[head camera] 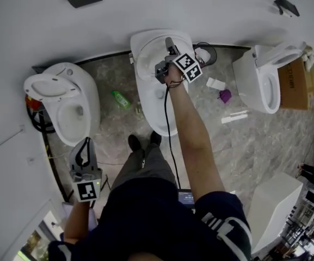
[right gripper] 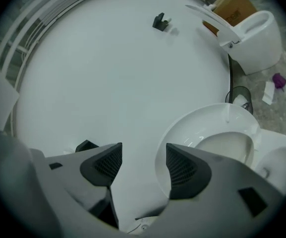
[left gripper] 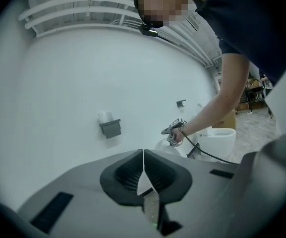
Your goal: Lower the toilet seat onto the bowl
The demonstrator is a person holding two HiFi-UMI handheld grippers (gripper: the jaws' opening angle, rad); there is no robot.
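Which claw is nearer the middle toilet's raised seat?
Right. The right claw hangs open at the middle toilet's raised seat, not gripping it; the left claw is shut, beside the left toilet.

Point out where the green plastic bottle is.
In the head view, the green plastic bottle lies on the grey marbled floor, left of centre, between the left white toilet and the middle white toilet.

right gripper [right gripper: 143,162]: jaws apart, nothing pinched | toilet seat [right gripper: 207,128]: raised against white wall [right gripper: 98,78], left edge seen in the gap just beside the right-hand jaw | bowl [right gripper: 281,165]: lower right | second toilet [right gripper: 256,41]: upper right, lid up, cardboard box [right gripper: 234,4] behind | purple object [right gripper: 279,79]: on floor nearby
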